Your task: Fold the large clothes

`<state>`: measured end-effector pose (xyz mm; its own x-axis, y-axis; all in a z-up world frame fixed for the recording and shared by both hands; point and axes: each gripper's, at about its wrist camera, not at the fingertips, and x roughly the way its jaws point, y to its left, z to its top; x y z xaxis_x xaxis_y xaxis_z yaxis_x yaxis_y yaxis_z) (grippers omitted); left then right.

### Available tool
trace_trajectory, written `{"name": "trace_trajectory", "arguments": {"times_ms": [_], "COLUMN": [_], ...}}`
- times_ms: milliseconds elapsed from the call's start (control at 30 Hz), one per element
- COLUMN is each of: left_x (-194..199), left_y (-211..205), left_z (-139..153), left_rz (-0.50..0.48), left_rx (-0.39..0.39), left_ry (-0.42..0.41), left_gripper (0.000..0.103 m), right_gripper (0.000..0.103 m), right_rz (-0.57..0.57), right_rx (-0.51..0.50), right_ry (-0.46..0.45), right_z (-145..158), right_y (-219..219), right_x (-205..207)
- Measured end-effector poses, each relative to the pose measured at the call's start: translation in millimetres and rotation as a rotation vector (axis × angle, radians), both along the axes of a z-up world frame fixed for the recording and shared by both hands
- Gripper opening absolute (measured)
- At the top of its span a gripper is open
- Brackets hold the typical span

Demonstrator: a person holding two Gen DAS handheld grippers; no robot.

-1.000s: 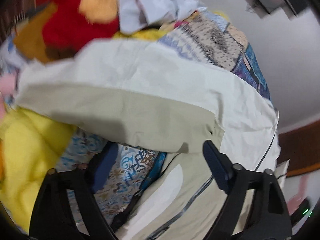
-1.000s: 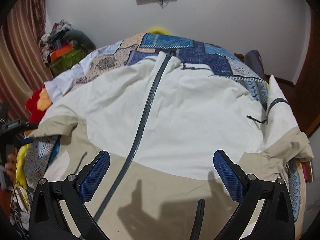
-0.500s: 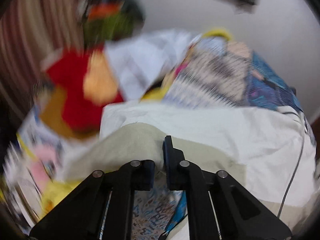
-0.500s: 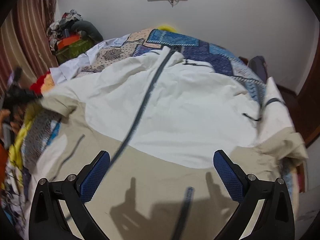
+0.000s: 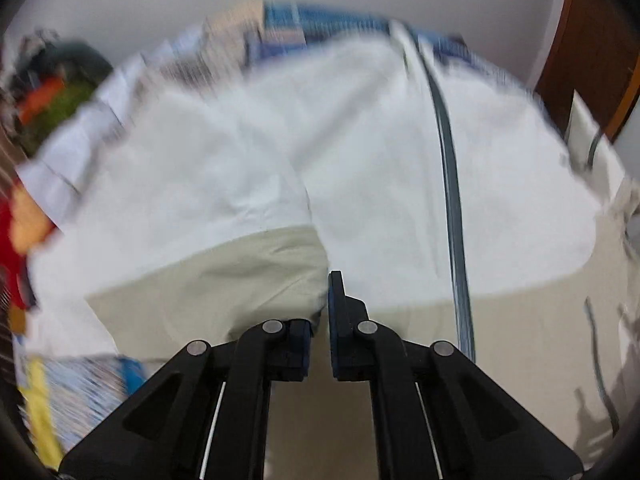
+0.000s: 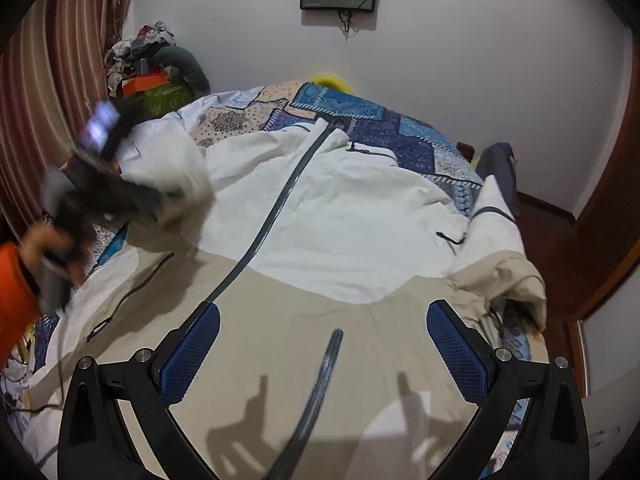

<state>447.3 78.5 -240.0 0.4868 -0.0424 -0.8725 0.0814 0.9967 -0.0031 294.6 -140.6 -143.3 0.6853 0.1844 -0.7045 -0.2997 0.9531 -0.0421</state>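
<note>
The jacket, white above and beige below with a dark zip down its middle, lies spread face-up across the patchwork bedspread, its hem nearest the right wrist camera; its beige-cuffed sleeve on the left side is lifted off the bed, pinched at the cuff by the left gripper, whose jaws are clamped together on the cloth; in the right wrist view that gripper and the person's hand show blurred at the left, the sleeve bunched ahead of them. The right gripper hangs over the beige hem with its jaws wide apart and nothing between them; the other sleeve lies crumpled at the bed's right edge. The step in hand looks like folding the left sleeve inward across the chest; next, it likely needs laying flat near the zip before release, then the far sleeve the same.
</note>
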Motion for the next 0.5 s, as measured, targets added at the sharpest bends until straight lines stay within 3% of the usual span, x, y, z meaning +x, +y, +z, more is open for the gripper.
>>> {"name": "trace_trajectory", "arguments": {"times_ms": [133,233,333,500], "left_x": [-13,-31,-59,-90], "left_y": [2,18,48,128], "left_z": [-22,-14,10,33], "left_rz": [-0.006,-0.013,0.014,0.191], "left_rx": [-0.051,-0.136,-0.18,-0.201], "left_ry": [0.078,0.088,0.01,-0.079], "left_gripper": [0.015,0.047,0.068,0.071], "right_gripper": [0.103,0.103,0.103,0.103], "right_rz": [-0.017,-0.035,-0.042,-0.033], "right_rx": [0.015,0.032,0.055,0.064], "right_ry": [-0.015,-0.01,-0.007,-0.003], "right_z": [8,10,10,8], "right_y": [-15,-21,-23,-14], "right_x": [-13,-12,-12,-6]}}
